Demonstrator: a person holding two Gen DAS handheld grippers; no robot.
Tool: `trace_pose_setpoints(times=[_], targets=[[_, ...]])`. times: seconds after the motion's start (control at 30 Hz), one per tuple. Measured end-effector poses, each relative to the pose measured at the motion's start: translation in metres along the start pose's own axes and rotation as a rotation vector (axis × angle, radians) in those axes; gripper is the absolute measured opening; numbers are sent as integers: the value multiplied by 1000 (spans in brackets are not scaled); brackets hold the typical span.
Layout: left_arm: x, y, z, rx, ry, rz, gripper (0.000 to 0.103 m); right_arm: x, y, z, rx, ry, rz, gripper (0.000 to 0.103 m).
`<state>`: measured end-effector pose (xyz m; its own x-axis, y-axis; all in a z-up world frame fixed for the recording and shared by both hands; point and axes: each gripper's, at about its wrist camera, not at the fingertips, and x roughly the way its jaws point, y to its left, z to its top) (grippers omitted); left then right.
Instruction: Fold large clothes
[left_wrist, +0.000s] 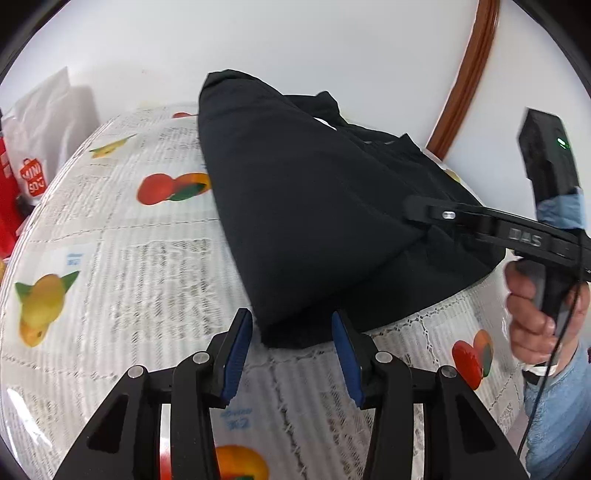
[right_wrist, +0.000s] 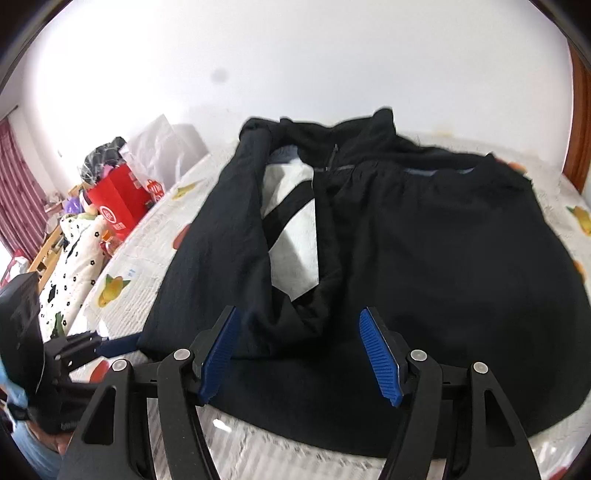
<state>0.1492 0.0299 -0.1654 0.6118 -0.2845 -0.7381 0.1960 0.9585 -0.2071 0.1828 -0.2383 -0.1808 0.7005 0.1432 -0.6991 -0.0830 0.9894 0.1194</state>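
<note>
A large black garment (left_wrist: 314, 206) lies partly folded on a table with a fruit-print lace cloth (left_wrist: 122, 236). My left gripper (left_wrist: 291, 350) is open, its blue pads either side of the garment's near corner, just short of it. My right gripper (right_wrist: 299, 354) is open and hovers over the garment (right_wrist: 424, 258), above a folded sleeve (right_wrist: 229, 236). A white lining patch (right_wrist: 291, 225) shows beside the sleeve. The right gripper also shows in the left wrist view (left_wrist: 417, 210), over the cloth's right edge. The left gripper shows at the left of the right wrist view (right_wrist: 110, 345).
A white plastic bag (left_wrist: 44, 122) and a red bag (right_wrist: 118, 206) stand at the table's far left end. A spotted white cloth (right_wrist: 74, 258) and clutter lie beyond the left edge. A white wall is behind; a wooden frame (left_wrist: 469, 74) is at right.
</note>
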Motion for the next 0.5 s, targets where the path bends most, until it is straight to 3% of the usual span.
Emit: trace_pose_setpoints(times=[0.1, 0.23, 0.4, 0.5], targets=[[7, -6, 1, 32, -14, 31, 42, 15, 0, 3, 22, 26, 18, 66], [14, -11, 3, 50, -8, 68, 42, 22, 2, 11, 39, -10, 24, 63], [20, -19, 7, 87, 3, 133, 45, 23, 25, 19, -58, -48, -17, 11], [21, -19, 8, 88, 2, 134, 45, 1, 22, 18, -60, -128, 6, 5]])
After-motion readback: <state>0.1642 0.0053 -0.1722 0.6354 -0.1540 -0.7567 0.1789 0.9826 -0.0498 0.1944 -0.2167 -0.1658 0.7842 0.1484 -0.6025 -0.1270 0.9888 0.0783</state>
